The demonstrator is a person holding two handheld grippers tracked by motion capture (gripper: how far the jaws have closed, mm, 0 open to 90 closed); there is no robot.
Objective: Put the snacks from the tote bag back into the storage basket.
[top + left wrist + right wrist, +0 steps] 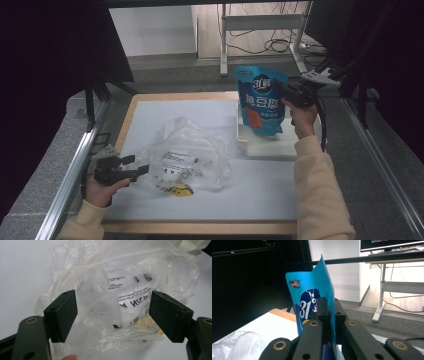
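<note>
A blue snack pouch (260,100) with white lettering hangs upright above the white tray (272,147). My right gripper (286,91) is shut on its right edge; in the right gripper view the pouch (312,295) rises between the closed jaws of that gripper (331,305). A crumpled clear plastic bag (187,155) with printed text lies mid-table, something yellow (180,190) at its near edge. My left gripper (137,167) stands open at the bag's left side. In the left gripper view the bag (125,287) spreads between and beyond the open gripper (112,310).
The table top (150,112) is white with a wooden border. Metal rails (75,165) run along both sides. A desk frame and cables (265,35) stand on the floor beyond the table.
</note>
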